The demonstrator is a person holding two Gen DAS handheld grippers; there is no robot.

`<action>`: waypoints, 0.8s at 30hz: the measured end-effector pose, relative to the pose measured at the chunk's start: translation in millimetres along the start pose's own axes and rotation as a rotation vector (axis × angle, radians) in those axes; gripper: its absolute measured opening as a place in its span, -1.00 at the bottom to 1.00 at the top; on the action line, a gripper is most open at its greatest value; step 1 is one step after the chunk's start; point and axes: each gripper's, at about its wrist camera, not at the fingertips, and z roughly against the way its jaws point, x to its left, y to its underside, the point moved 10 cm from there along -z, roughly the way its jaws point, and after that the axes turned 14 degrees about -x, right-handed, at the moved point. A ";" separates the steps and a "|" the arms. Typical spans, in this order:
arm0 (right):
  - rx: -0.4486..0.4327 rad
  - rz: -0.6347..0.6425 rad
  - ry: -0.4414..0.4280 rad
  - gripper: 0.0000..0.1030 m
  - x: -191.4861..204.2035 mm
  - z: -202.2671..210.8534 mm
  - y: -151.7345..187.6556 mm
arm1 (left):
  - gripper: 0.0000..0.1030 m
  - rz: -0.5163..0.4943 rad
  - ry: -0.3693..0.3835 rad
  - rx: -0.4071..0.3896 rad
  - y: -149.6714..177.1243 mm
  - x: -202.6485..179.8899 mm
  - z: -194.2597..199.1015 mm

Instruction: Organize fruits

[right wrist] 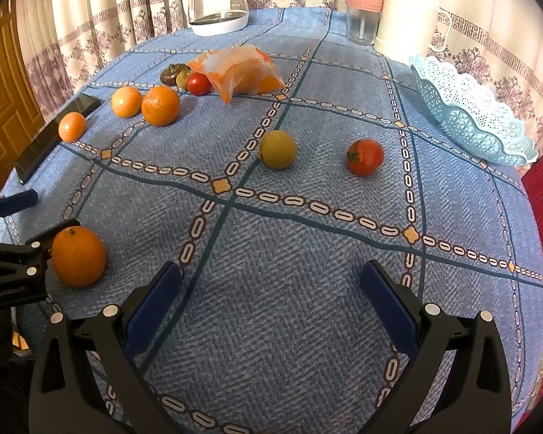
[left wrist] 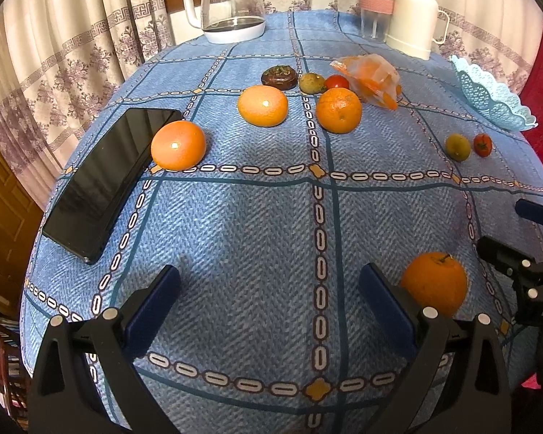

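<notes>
Fruit lies scattered on a blue patterned tablecloth (left wrist: 253, 224). My left gripper (left wrist: 269, 282) is open over bare cloth, with an orange (left wrist: 434, 284) just right of its right finger. Farther off lie three more oranges (left wrist: 178, 145), (left wrist: 262, 105), (left wrist: 339, 110), a dark fruit (left wrist: 279, 76), a green fruit (left wrist: 311, 83) and a tomato (left wrist: 336, 82). My right gripper (right wrist: 271, 282) is open too, nothing between its fingers. Ahead of it sit a green fruit (right wrist: 278, 149) and a tomato (right wrist: 365, 157). A light blue lattice basket (right wrist: 470, 115) stands at the far right, empty as far as I see.
A black phone (left wrist: 101, 184) lies near the table's left edge. An orange plastic bag (left wrist: 371, 79) with fruit sits mid-back. A glass kettle (left wrist: 231, 3), a pink-lidded cup (left wrist: 374, 11) and a white flask (left wrist: 414, 14) stand along the back by the curtain.
</notes>
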 end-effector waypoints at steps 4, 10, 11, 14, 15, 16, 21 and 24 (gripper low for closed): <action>-0.024 -0.055 -0.049 0.96 -1.1 6.3 -5.5 | 0.91 0.020 0.008 -0.005 -2.2 2.4 2.2; -0.065 -0.078 -0.184 0.96 19.9 16.7 -12.3 | 0.91 0.046 0.006 -0.059 -15.4 12.4 10.9; -0.073 -0.072 -0.200 0.96 23.8 18.2 -13.6 | 0.91 0.048 0.002 -0.073 -18.3 15.0 12.5; -0.099 -0.043 -0.237 0.96 37.6 25.3 -18.9 | 0.91 0.063 -0.002 -0.102 -23.6 22.7 16.8; -0.105 -0.038 -0.243 0.96 40.1 26.2 -20.6 | 0.91 0.071 -0.001 -0.106 -26.6 26.2 16.7; -0.111 -0.034 -0.259 0.96 44.7 28.5 -23.2 | 0.91 0.081 0.001 -0.109 -28.0 28.8 17.2; -0.085 -0.035 -0.327 0.96 62.8 29.1 -24.9 | 0.91 0.105 -0.029 -0.124 -33.2 45.7 19.6; -0.075 0.009 -0.367 0.90 80.2 28.6 -24.3 | 0.91 0.108 -0.049 -0.129 -34.4 53.8 20.4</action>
